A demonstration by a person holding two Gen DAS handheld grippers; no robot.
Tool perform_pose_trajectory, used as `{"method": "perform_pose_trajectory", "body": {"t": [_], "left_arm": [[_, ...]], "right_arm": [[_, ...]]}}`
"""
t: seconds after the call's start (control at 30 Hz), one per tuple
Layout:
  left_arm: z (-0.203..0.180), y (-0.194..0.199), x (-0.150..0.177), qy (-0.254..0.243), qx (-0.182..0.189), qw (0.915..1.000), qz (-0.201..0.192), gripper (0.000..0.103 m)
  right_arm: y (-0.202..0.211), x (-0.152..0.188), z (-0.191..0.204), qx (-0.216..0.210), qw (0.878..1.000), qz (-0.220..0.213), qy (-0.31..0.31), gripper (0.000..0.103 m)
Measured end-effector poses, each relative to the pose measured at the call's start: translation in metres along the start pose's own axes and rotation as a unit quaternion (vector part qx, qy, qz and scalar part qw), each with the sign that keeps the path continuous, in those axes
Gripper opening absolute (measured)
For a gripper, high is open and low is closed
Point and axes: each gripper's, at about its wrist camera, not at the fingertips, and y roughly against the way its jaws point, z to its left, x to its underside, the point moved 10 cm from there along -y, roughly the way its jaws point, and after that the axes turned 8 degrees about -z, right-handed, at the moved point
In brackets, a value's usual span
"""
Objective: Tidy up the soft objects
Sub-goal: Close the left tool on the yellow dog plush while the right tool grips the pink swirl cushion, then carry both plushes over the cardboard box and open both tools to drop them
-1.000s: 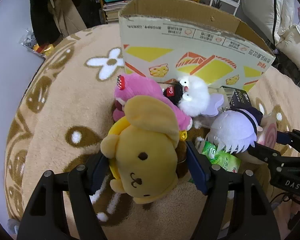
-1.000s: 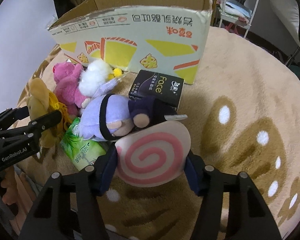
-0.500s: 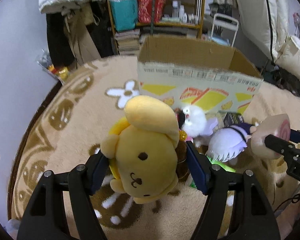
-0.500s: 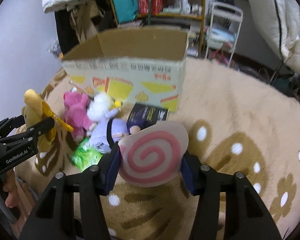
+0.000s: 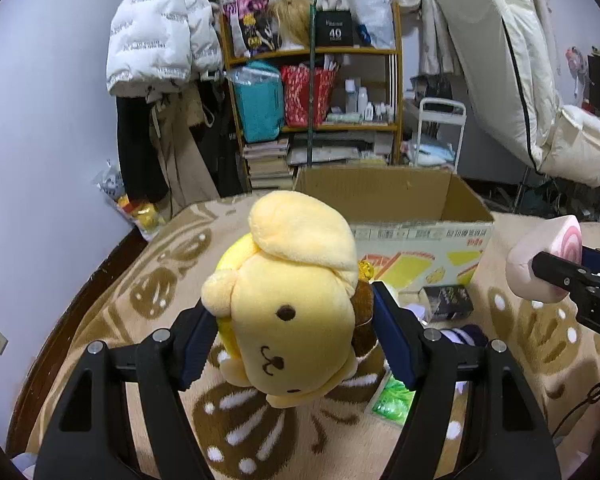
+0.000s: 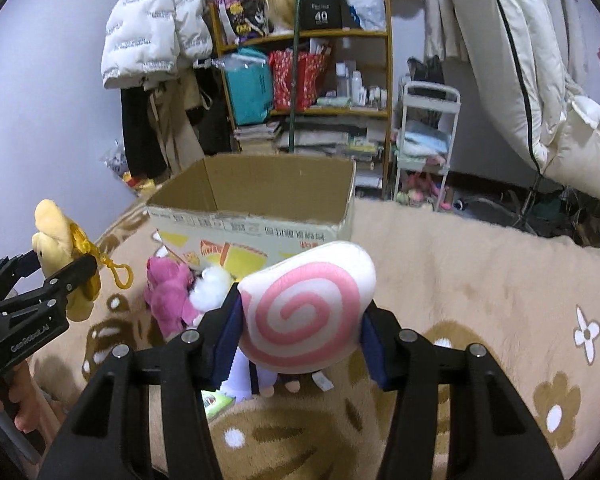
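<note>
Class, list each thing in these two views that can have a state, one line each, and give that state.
Left gripper: shut on yellow dog plush, held off the rug.
Right gripper: shut on pink swirl cushion, also lifted.
Cardboard box: open at the top, upright.
Pink plush: lying on the rug by the box.

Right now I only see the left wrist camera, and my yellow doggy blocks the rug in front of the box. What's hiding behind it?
Observer: A pink plush lies on the rug in front of the cardboard box.
Child: Anything else there?
Observer: A white fluffy toy sits right next to the pink one.
Child: Is something hanging off my doggy?
Observer: Yes, a yellow clip dangles from the yellow plush in the left tongs.
</note>
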Motion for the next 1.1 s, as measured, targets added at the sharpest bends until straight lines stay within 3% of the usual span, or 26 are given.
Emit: {"method": "perform_pose_trajectory", "body": {"t": [0.37, 0.8, 0.93, 1.1], "left_arm": [[-0.001, 0.013, -0.041, -0.031, -0.024, 0.9956, -0.085, 0.072], [-0.017, -0.022, -0.093, -0.038, 0.008, 0.9929, -0.113, 0.072], [-0.017, -0.027, -0.108, -0.034, 0.009, 0.9898, -0.138, 0.072], [-0.022, -0.052, -0.115, -0.04, 0.021, 0.9905, -0.13, 0.072]], "right_arm": [[-0.003, -0.026, 0.005, 0.008, 0.999, -0.042, 0.021, 0.056], [-0.031, -0.082, 0.018, 0.003, 0.996, -0.075, 0.051, 0.056], [-0.046, -0.092, 0.02, -0.003, 0.996, -0.075, 0.048, 0.056], [-0.065, -0.1, 0.023, -0.014, 0.996, -0.076, 0.051, 0.056]]}}
